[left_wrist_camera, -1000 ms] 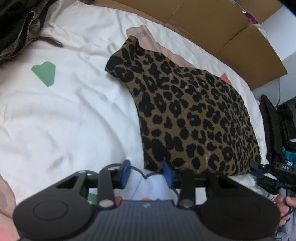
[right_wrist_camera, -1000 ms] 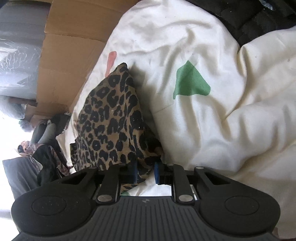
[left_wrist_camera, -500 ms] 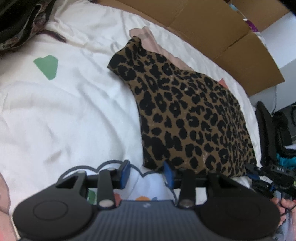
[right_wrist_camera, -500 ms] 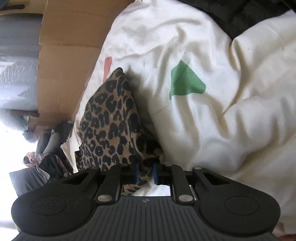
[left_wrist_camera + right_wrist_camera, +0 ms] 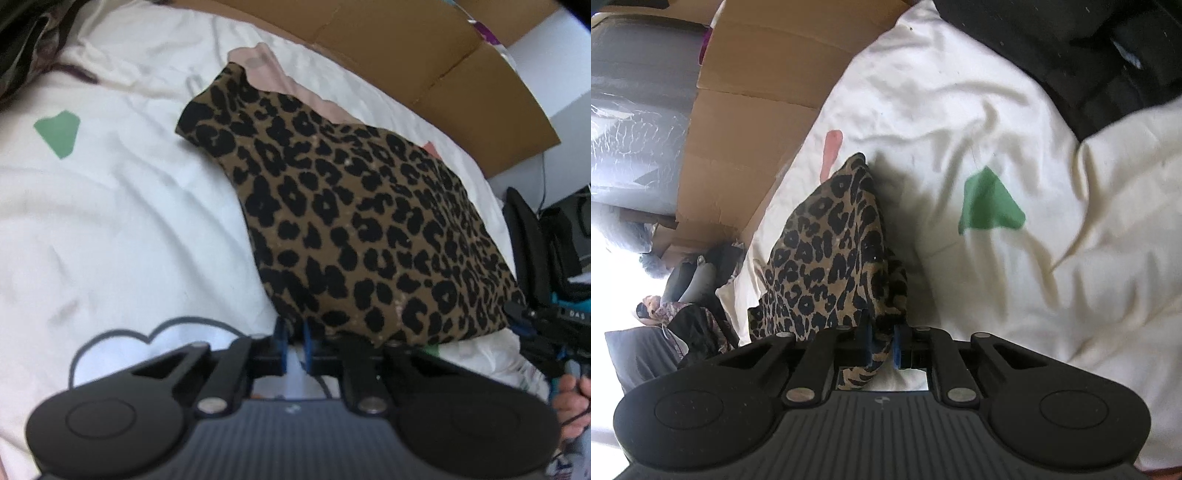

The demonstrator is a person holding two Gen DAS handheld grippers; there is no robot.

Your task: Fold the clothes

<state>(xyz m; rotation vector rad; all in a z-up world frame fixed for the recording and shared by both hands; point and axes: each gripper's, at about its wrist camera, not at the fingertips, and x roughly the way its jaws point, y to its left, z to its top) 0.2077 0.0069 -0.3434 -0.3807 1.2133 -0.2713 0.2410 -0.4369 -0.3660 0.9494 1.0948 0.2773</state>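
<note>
The leopard-print garment [image 5: 369, 229] lies on a bed, spread over a white duvet [image 5: 122, 229] printed with coloured shapes. In the left wrist view it stretches from a narrow end at the upper left down to a wide edge at the lower right, mostly flat. In the right wrist view [image 5: 831, 243] it looks bunched and lifted into a ridge that rises toward the camera.

The left gripper [image 5: 293, 341] sits at the garment's near edge, at its lower left corner. Its blue fingers [image 5: 280, 343] are closing, almost together, with the hem of the cloth caught between their tips. The right gripper [image 5: 881, 341] is at another edge of the same garment; its fingers [image 5: 865, 341] are closing too and already press on a fold of leopard cloth, which hangs down between them toward the gripper's body.

A pale pink cloth [image 5: 273, 70] pokes out from under the garment's far end. A green shape [image 5: 57, 131] is printed on the duvet to the left of the garment, well apart from it, and a grey cloud outline [image 5: 155, 332] is printed just beside the left gripper. Brown cardboard [image 5: 424, 48] stands along the far side of the bed. Dark clothing [image 5: 1089, 48] is piled at the duvet's upper corner in the right wrist view. At the lower right of the left wrist view a person's hand [image 5: 570, 406] shows beside black equipment.
</note>
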